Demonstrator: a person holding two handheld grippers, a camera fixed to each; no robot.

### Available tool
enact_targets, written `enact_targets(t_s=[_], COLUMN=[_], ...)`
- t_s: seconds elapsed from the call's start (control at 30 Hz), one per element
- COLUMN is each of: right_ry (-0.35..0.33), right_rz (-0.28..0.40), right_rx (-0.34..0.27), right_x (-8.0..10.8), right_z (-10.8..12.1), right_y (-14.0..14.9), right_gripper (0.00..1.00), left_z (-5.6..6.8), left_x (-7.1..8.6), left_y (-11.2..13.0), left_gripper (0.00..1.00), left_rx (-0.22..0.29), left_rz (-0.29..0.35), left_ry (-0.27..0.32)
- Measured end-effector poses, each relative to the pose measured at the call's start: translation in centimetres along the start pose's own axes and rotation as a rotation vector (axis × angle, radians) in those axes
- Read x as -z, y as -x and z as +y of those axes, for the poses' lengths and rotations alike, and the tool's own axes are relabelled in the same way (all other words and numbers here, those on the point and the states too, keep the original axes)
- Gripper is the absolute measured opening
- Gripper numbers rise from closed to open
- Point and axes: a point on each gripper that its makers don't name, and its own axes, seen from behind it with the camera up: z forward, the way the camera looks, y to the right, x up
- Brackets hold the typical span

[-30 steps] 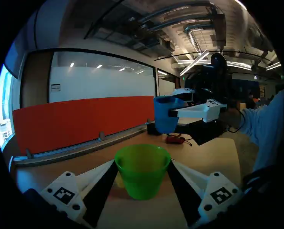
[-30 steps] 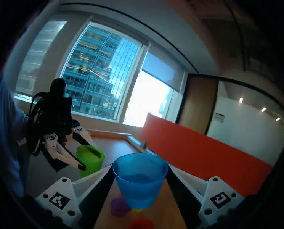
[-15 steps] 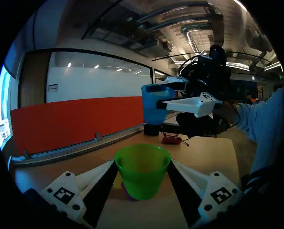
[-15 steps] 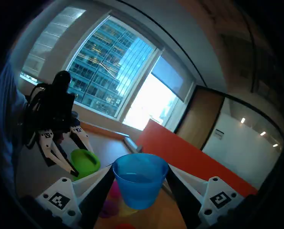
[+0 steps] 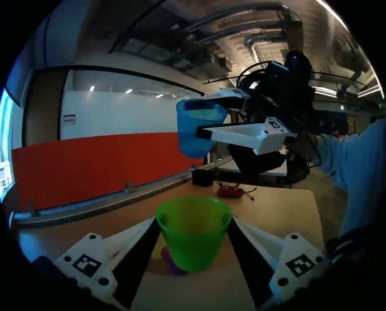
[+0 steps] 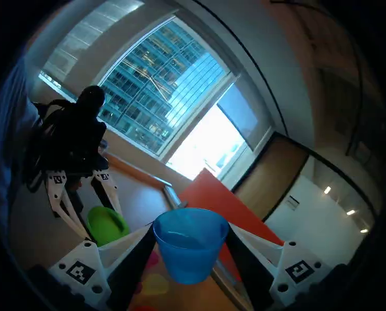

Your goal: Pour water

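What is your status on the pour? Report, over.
Left gripper shut on green cup, low. Right gripper shut on blue cup, water inside, held higher, no stream. Purple item on table behind green cup.

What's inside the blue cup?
Water, seen in the right gripper view: it sits well below the rim of the blue cup, clamped in the right tool. The cup's floor is hidden by the water and front wall.

Green cup [image 5: 194, 239], blue cup [image 6: 190, 243]; orange wall panel [image 5: 99, 166] — black-and-white patterned markers [image 5: 86, 264]
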Motion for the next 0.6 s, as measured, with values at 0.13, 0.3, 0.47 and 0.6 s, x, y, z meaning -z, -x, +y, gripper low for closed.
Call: enact_targets(t_s=[0.13, 0.3, 0.47, 0.6], right_ry=[-0.003, -0.002, -0.001, 0.005], right_rz=[0.0, -0.002, -0.012, -0.017], right_rx=[0.054, 0.119, 0.18, 0.226], right_x=[-0.5, -1.1, -1.5, -1.8], right_z=[0.2, 0.5, 1.1, 1.7], right_y=[-0.4, -0.9, -1.0, -1.1], right_gripper=[0.92, 0.92, 0.92, 0.92], left_z=[0.3, 0.5, 0.6, 0.7], left_x=[-0.3, -0.6, -0.8, -1.0], left_y=[-0.1, -0.4, -0.4, -0.5], left_gripper=[0.87, 0.87, 0.87, 0.87], left_rx=[-0.002, -0.004, -0.002, -0.006], left_rz=[0.002, 0.005, 0.006, 0.004], left_ry=[0.008, 0.016, 0.024, 0.027])
